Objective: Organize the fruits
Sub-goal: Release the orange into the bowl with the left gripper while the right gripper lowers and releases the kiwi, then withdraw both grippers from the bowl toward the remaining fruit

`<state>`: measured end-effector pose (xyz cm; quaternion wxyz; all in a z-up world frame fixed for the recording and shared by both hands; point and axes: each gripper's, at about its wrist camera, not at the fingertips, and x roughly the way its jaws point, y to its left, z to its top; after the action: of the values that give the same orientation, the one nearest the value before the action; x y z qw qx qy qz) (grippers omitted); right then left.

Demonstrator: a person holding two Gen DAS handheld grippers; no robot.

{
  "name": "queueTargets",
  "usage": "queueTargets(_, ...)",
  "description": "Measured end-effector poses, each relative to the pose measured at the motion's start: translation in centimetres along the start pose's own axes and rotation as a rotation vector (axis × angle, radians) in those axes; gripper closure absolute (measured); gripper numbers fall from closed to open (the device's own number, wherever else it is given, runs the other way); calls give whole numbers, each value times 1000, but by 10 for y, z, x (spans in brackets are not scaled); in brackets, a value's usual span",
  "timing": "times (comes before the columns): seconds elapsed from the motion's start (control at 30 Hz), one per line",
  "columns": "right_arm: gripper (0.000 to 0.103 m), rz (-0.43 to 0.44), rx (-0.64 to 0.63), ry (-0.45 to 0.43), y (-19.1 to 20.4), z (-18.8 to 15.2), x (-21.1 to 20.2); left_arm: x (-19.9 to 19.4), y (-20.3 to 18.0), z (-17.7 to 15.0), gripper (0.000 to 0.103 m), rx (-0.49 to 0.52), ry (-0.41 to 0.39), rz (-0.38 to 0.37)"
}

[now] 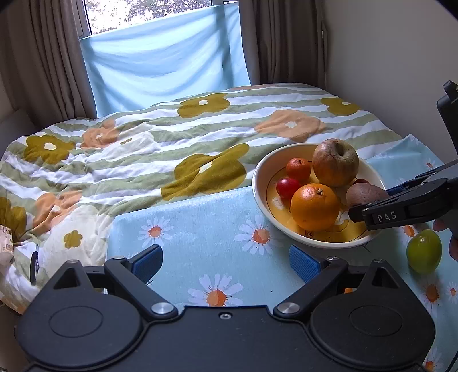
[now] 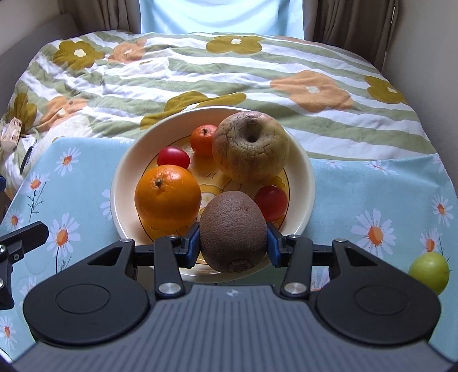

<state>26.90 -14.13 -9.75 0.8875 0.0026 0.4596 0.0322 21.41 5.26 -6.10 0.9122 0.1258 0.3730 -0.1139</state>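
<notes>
The right gripper (image 2: 233, 241) clenched the kiwi (image 2: 233, 231) over the bowl's (image 2: 303, 200) near rim, long axis upright, slightly tilted. The left gripper's (image 1: 226, 259) fingers stood released, beside the bowl.

Home bedroom. Evidence: bed w/ rumpled quilt (image 2: 229, 74), green-and-white stripes plus ochre and peach flower print, filling most of the far field; brown curtains (image 1: 43, 63) either side of a window (image 1: 148, 14) w/ foliage outside; pale blue sheet (image 1: 163, 57) hung over the lower pane; plain wall (image 1: 386, 43) at right. Foreground: surface under a daisy-print cloth (image 1: 200, 229), domestic textile, butting against the bed's near edge.
</notes>
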Motion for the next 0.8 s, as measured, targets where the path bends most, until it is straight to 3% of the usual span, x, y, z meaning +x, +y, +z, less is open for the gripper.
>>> queueTargets(0.17,41,-11,-37,-39,4,1,-4,0,0,-2,6,-11,6,0)
queueTargets(0.27,26,-27,-44,-49,5,1,-9,-1,0,-1,6,-20,9,0)
queueTargets(0.33,10,-33,-25,-65,4,-2,-18,-3,1,0,6,-26,7,-8)
queueTargets(0.4,3,-35,-16,-87,2,-5,-28,-8,1,1,6,-27,2,-9)
queueTargets(0.8,3,-49,33,-131,-7,-10,-78,-38,-5,10,6,-35,-38,-6)
